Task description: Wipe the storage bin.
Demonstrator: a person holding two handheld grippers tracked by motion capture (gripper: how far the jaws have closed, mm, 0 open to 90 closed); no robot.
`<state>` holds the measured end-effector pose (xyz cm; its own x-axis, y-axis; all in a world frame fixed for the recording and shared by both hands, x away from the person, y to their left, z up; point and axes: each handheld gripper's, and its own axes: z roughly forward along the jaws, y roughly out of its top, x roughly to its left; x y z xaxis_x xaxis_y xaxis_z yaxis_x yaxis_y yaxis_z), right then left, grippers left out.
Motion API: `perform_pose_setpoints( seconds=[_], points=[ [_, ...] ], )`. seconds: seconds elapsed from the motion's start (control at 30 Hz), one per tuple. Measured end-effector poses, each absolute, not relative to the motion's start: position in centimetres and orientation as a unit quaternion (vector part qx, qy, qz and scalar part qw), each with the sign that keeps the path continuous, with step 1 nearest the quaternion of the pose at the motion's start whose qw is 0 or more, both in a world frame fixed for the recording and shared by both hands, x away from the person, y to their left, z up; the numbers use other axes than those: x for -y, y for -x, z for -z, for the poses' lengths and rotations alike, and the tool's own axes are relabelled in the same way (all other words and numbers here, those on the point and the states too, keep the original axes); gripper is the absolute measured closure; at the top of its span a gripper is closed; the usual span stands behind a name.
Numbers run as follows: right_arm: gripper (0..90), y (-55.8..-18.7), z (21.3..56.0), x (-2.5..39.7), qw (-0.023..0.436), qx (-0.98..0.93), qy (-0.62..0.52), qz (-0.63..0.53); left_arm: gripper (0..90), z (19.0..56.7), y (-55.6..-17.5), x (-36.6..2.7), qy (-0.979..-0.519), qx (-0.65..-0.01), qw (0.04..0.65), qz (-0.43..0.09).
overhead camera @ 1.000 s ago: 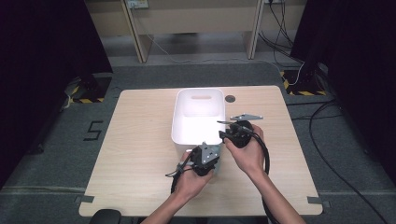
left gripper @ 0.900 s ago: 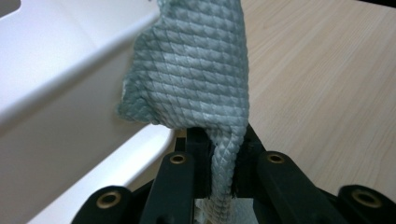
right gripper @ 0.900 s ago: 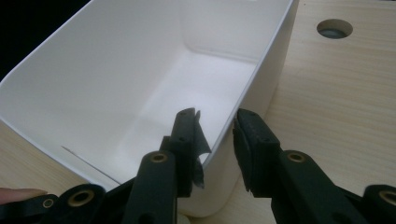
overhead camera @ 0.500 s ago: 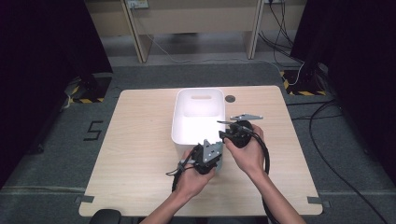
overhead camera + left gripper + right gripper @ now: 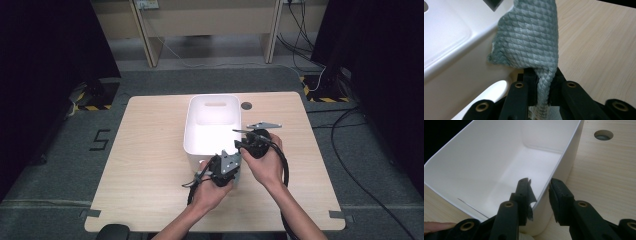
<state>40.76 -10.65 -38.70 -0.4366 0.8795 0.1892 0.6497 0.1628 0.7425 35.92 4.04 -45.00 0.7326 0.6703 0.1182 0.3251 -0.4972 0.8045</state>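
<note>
The left gripper (image 5: pixel 541 100) pinches a grey cloth (image 5: pixel 529 37) at frame centre, bin (image 5: pixel 454 50) wall just left; the right gripper (image 5: pixel 540 195) straddles the bin's rim, jaws apart.

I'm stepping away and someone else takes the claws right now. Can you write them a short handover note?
Left claw: shut on the grey textured cloth, held just outside the near end of the white bin.
Right claw: open, its jaws on either side of the bin's right wall near the front corner, one inside, one outside, not clamped.
Bin: stands mid-table; its inside looks bare.
Done: cloth picked up and brought to the bin.
Left, most likely: steady the bin, bring the cloth over the rim and let go inside.
</note>
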Motion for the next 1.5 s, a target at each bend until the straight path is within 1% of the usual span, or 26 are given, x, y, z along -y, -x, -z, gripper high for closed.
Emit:
perform_pose_setpoints(
  seconds=[0.57, 0.9, 1.17, 1.23, 1.33, 1.4, 1.5],
  points=[
    [69.3, -40.7, 38.7, 10.7, 0.143, -0.749, -0.51, -0.398, 80.7, 47.6, -36.2, -3.7, -0.85, -0.304, 0.375, -0.21],
    [69.3, -40.7, 38.7, 10.6, 0.145, -0.749, -0.511, -0.397, 80.7, 47.3, -35.9, -5.2, -0.851, -0.31, 0.371, -0.205],
    [69.0, -40.7, 38.7, 10.5, 0.141, -0.748, -0.511, -0.399, 80.6, 47.3, -35.9, -5.3, -0.851, -0.311, 0.372, -0.204],
    [68.9, -40.7, 38.7, 10.6, 0.141, -0.749, -0.511, -0.398, 80.6, 47.2, -35.8, -5.5, -0.85, -0.313, 0.376, -0.198],
    [68.6, -40.7, 38.7, 10.7, 0.138, -0.749, -0.51, -0.399, 80.6, 47.0, -35.5, -6.0, -0.848, -0.316, 0.388, -0.175],
    [68.1, -40.8, 38.6, 10.8, 0.137, -0.749, -0.509, -0.401, 80.6, 46.8, -35.0, -6.6, -0.849, -0.312, 0.384, -0.186],
    [64.1, -40.7, 38.1, 11.2, 0.138, -0.743, -0.511, -0.41, 80.6, 46.6, -34.5, -7.6, -0.849, -0.313, 0.383, -0.189]
  ],
)
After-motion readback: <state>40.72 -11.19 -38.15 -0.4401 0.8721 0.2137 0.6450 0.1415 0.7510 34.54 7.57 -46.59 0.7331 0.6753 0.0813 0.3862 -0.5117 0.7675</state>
